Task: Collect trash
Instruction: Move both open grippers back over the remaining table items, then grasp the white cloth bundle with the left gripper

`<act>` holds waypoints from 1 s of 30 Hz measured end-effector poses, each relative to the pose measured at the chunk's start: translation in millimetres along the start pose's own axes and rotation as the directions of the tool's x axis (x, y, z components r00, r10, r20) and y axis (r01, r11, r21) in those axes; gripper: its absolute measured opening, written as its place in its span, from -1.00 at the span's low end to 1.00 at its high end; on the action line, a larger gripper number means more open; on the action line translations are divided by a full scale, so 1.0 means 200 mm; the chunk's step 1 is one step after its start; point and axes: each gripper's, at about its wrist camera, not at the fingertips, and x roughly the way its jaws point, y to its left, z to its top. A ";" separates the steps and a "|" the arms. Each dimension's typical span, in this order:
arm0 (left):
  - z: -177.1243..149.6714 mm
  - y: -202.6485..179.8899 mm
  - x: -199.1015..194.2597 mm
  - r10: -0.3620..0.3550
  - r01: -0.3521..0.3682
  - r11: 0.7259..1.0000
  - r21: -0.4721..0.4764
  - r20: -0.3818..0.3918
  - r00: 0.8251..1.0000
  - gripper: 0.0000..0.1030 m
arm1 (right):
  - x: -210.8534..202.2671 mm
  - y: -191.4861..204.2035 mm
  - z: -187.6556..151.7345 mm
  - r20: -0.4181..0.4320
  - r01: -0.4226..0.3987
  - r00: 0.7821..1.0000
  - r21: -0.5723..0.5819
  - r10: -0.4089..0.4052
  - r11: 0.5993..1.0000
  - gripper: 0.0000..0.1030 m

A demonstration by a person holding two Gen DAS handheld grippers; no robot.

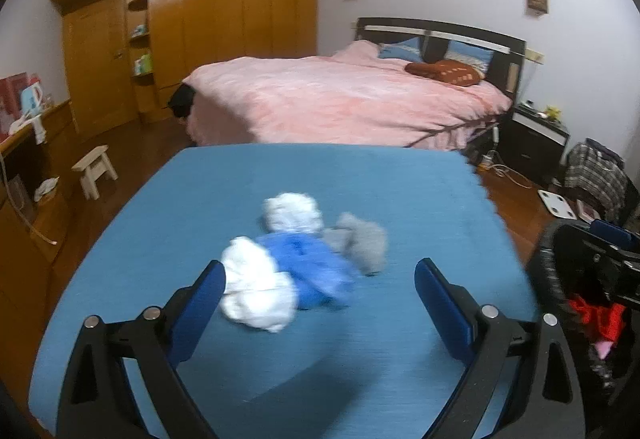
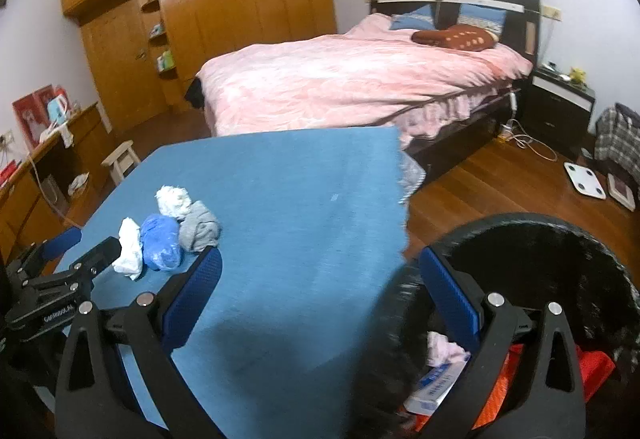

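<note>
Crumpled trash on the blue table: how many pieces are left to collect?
4, clustered together: a white wad farthest back, a grey wad beside it, a blue wad in the middle, and a white wad nearest the left gripper. More could hide underneath.

Four scrunched-up bits of trash are sitting bunched together: a white wad [image 1: 256, 293] touching the left claw's [image 1: 318, 293] left finger, a blue wad [image 1: 316, 271] between its fingers, another white wad [image 1: 292, 213] and a gray one [image 1: 362, 241], maybe cloth, lying just past them.

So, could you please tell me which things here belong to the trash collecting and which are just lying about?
Job:
white wad
blue wad
grey wad
second white wad
black bin
left gripper

Lying about:
stool
bathroom scale
red pillow
</note>
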 end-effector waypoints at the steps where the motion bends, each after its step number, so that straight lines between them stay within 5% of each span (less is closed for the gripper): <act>1: 0.00 0.03 0.02 0.012 -0.012 1.000 -0.006 -0.004 1.000 0.80 | 0.02 0.02 0.00 -0.003 -0.004 1.000 -0.007 0.004 1.000 0.87; 9: -0.03 0.20 0.14 0.047 -0.049 0.998 -0.044 -0.047 0.998 0.72 | 0.19 0.18 -0.02 -0.051 -0.030 0.998 -0.057 0.027 0.998 0.87; 18: -0.05 0.25 0.28 0.006 -0.013 0.998 -0.061 -0.108 0.994 0.46 | 0.30 0.24 -0.04 -0.086 -0.034 0.996 -0.076 0.028 0.996 0.87; 30: -0.08 0.27 0.31 -0.066 0.055 0.995 -0.086 -0.122 0.990 -0.44 | 0.35 0.28 -0.06 -0.108 -0.038 0.994 -0.095 0.027 0.995 0.87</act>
